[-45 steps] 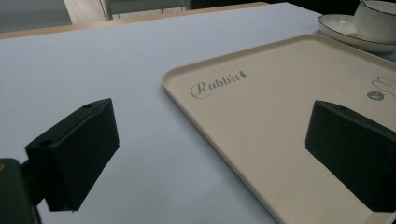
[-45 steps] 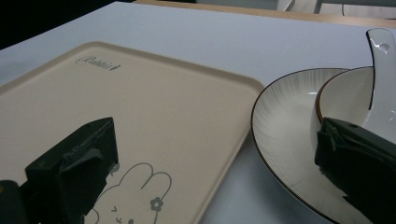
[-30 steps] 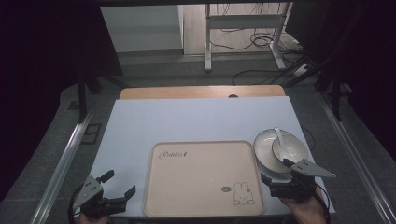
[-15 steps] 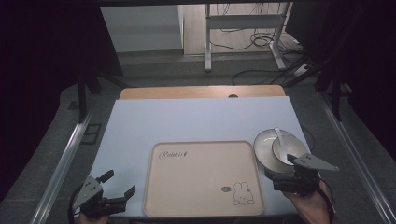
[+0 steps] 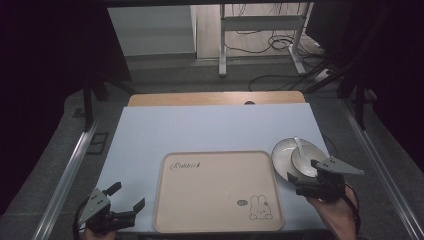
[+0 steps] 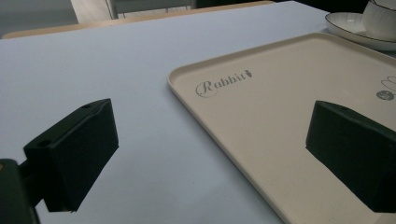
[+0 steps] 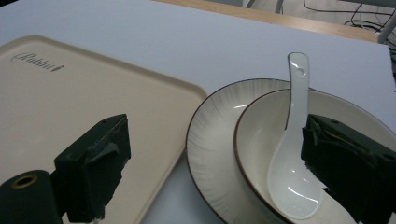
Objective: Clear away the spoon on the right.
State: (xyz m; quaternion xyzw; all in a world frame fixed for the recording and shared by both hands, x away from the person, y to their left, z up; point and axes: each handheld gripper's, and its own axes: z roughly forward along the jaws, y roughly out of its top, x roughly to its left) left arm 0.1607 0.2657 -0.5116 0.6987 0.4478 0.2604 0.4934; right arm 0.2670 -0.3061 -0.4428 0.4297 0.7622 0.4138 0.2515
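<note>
A white spoon [image 7: 294, 140] lies in a cream bowl [image 7: 254, 154] that sits on a ribbed plate [image 7: 212, 135] at the table's right side [image 5: 287, 150]. My right gripper [image 5: 301, 173] hovers at the plate's near edge. It is open [image 7: 219, 168], its jaws have just been closing a little, and the bowl's rim and the spoon lie between them untouched. A beige tray [image 5: 217, 192] with a rabbit print lies in the middle. My left gripper [image 5: 126, 196] is open [image 6: 215, 154] at the tray's near left corner, holding nothing.
The pale blue table top [image 5: 200, 130] stretches beyond the tray to a wooden strip [image 5: 215, 98] at the far edge. The plate [image 6: 345, 28] and bowl [image 6: 380, 18] lie past the tray [image 6: 289, 93] in the left gripper view. Metal rails [image 5: 65, 175] flank the table.
My right gripper has risen slightly and edged toward the plate, its jaws a touch narrower. The left gripper has stayed where it was.
</note>
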